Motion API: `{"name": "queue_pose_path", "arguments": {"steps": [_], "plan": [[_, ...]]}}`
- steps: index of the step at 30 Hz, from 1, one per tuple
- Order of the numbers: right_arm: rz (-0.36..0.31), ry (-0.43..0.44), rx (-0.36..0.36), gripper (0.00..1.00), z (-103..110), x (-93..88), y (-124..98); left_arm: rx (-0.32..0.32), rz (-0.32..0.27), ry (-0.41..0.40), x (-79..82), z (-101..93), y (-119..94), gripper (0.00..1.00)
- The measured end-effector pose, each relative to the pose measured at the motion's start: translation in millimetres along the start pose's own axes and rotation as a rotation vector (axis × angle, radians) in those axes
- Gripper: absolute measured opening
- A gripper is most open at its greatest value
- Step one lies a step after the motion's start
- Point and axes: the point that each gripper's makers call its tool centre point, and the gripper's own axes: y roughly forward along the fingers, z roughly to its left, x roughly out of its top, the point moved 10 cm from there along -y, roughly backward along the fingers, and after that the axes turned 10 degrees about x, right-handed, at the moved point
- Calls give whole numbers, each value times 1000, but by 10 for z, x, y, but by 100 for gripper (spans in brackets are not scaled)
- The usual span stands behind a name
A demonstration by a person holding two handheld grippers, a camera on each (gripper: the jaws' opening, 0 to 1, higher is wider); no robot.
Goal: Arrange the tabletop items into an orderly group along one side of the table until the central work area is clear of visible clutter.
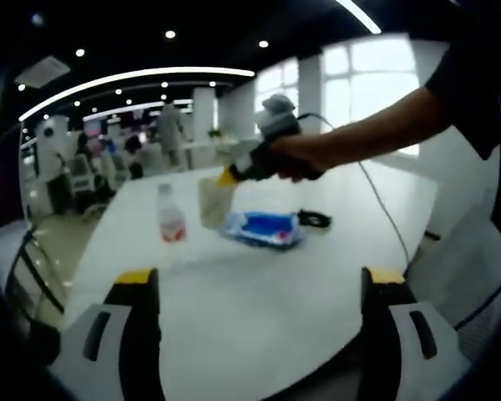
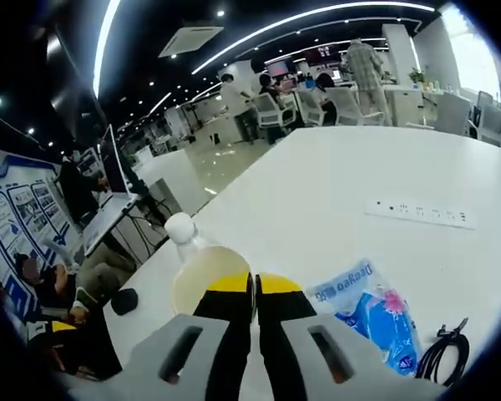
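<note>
Left gripper (image 1: pixel 257 292): jaws wide apart, nothing between them, above the near edge of the white table (image 1: pixel 259 334). Right gripper (image 2: pixel 255 288): jaws pressed together at the rim of a pale cup (image 2: pixel 202 280), grip on it unclear. Bottle (image 2: pixel 184 232) just beyond the cup. Blue packet (image 2: pixel 376 313) beside it, black cable (image 2: pixel 441 355) near the packet. Power strip (image 2: pixel 421 214) well apart.

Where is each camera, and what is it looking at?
Left gripper view: rides the open left gripper, looking across the white table; the person's arm shows.
Right gripper view: rides the right gripper, looking toward the office; its tips press a pale cup.
Shared: water bottle, blue packet, black cable.
</note>
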Motion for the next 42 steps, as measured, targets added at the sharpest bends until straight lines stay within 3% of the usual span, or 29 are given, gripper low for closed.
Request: {"name": "queue_pose_path", "arguments": {"steps": [13,29,42], "plan": [[22,-7,-85,1,-101,-139,259,-9,22,1,-23,2,5,95],[30,-6,-121,1,-164,-347,486,2,56,11,-41,-1,22,91],[64,-47,-143,1,-226,-384,644,0,84,22,-57,3,42,87]]}}
